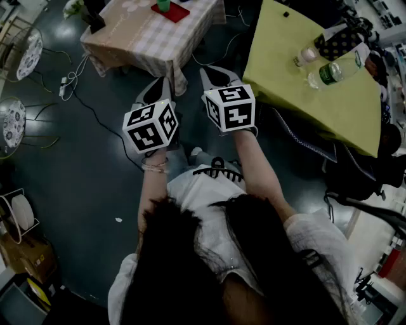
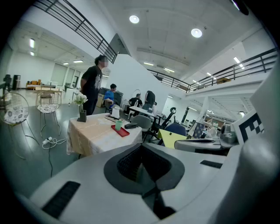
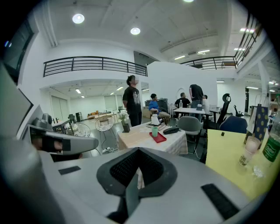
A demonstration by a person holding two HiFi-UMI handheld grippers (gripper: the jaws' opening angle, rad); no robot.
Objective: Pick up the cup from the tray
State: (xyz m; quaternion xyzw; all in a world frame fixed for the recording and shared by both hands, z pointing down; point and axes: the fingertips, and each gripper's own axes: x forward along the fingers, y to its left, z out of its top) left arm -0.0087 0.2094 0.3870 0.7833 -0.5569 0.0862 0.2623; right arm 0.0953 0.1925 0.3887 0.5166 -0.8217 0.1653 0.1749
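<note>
Head view: left gripper (image 1: 160,86) and right gripper (image 1: 214,75) are hovering closed, empty; cup (image 1: 163,5) is sitting on tray (image 1: 174,13) near table's (image 1: 143,39) edge

A dark, glossy floor (image 1: 82,184) is reflecting the overhead lighting. A table (image 1: 143,38) under a checked cloth is standing near a second table (image 1: 304,82) covered in yellow-green. Two wire chairs (image 1: 28,54) with patterned cushions are sitting at the left, near a power strip (image 1: 63,87) and loose cables. Round ceiling lights (image 3: 78,18) are glowing above white walls (image 3: 175,81), and a black-railed mezzanine (image 3: 94,65) is running round the hall. A grey office chair (image 3: 191,124) is standing beside the clothed table.
</note>
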